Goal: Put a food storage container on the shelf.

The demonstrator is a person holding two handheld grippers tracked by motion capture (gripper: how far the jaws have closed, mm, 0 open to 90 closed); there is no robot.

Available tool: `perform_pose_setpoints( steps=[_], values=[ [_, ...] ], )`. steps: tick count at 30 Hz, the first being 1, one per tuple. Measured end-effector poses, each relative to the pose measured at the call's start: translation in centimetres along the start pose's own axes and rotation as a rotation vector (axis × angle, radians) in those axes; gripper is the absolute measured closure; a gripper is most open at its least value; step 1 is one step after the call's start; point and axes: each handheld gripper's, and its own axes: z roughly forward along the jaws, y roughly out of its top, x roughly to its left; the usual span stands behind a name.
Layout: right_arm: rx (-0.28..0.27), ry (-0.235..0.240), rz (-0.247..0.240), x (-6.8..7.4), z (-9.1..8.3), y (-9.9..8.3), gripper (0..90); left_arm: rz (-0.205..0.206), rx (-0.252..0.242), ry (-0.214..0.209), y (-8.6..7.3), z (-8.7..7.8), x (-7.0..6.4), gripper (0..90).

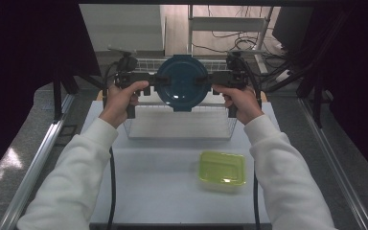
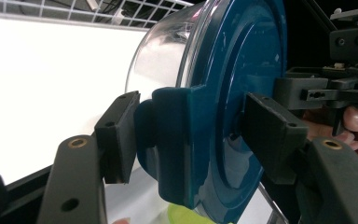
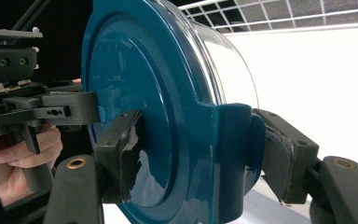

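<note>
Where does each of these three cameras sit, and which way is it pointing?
High view: above the person's side, facing forward and down on the white table; both sleeved forearms, the left tongs and the right tongs show.
Left gripper view: rides the left tongs, looking along them at the round blue-lidded container.
Right gripper view: rides the right tongs, facing that container from the other side.
The two gripper views share the container; each shows the opposite hand.

lid: dark teal | bowl: clear | box: yellow-green | jaws: black | sleeves: white
</note>
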Motion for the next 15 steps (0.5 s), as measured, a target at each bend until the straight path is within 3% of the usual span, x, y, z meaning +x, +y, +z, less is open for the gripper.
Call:
perform_pose_setpoints(
  steps=[5,15],
  values=[
    [-0.003,-0.005,-0.003,-0.2,0.2,0.7,35.1,-0.006,-0.003,-0.009,0.6,0.2,0.4,38.9],
    [0.023,-0.011,0.046,-1.4,1.5,1.6,34.9,-0.049,0.011,-0.005,1.0,1.3,2.1,38.9]
  ],
)
